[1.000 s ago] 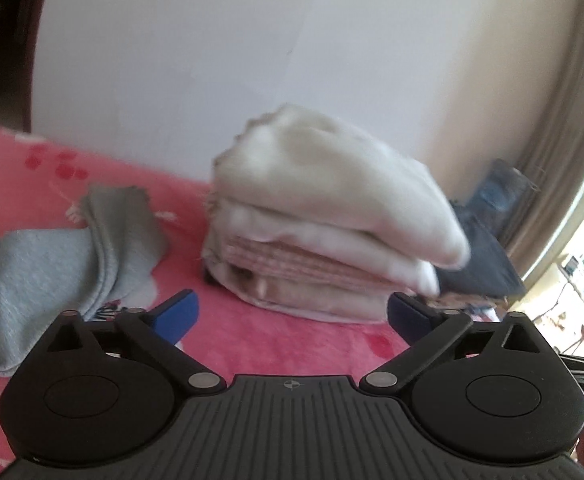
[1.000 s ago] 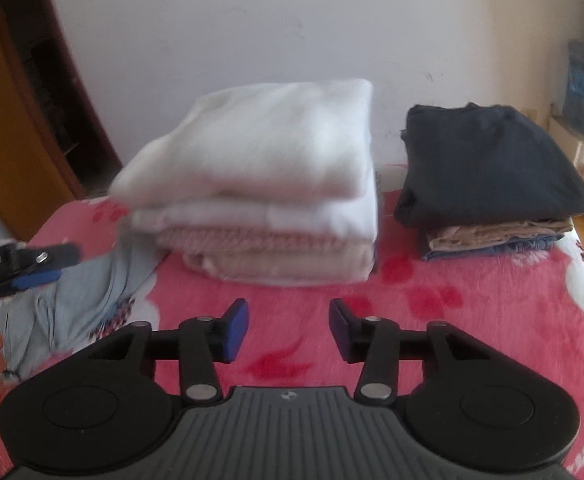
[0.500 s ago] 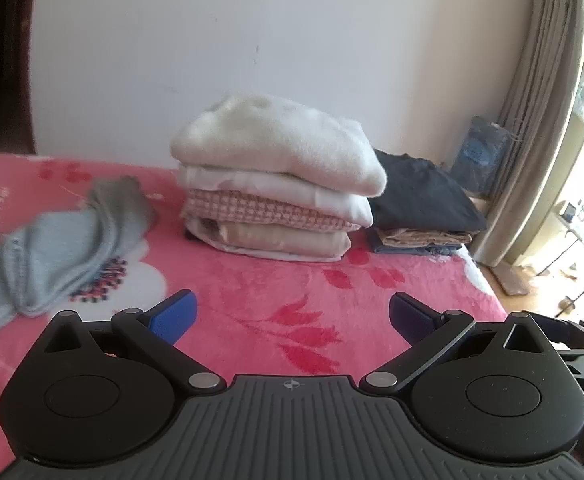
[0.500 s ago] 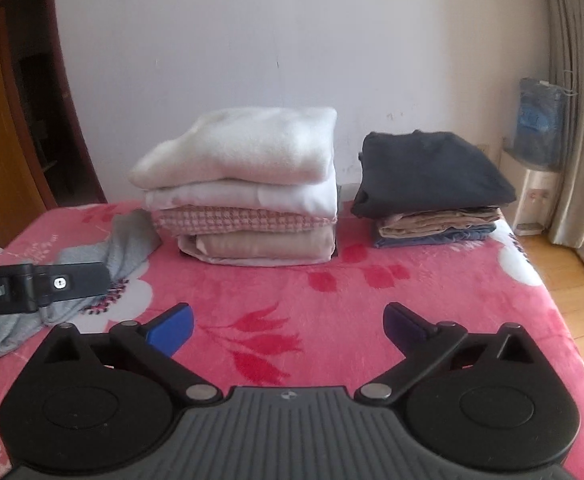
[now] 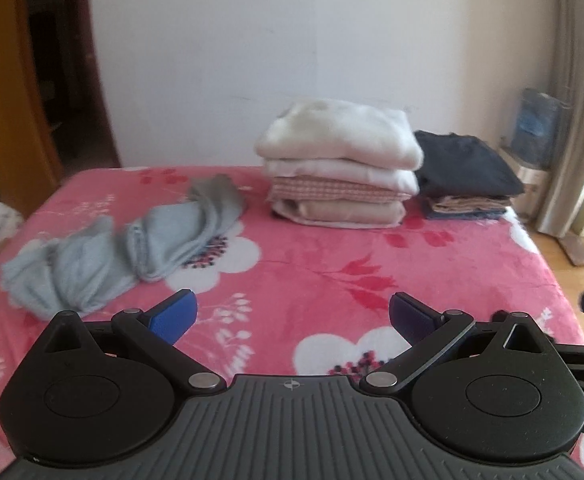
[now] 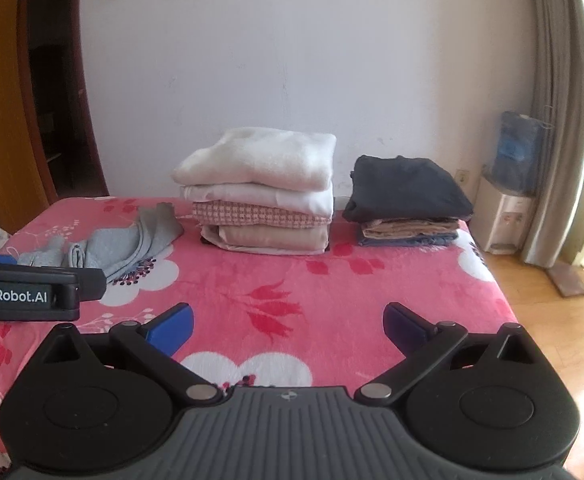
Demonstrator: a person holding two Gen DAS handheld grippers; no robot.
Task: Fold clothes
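While both tools gape, bare pink blanket [image 6: 275,280] fronts them.

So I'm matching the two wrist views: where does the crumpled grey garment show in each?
Left wrist: grey garment lies left of centre on the pink blanket.
Right wrist: grey garment sits at the far left, partly behind the left gripper.
Shared landmark: the cream-topped folded stack, right of it.

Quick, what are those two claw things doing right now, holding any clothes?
Left gripper: open, holding nothing.
Right gripper: open, holding nothing; its jaws have just been opening.
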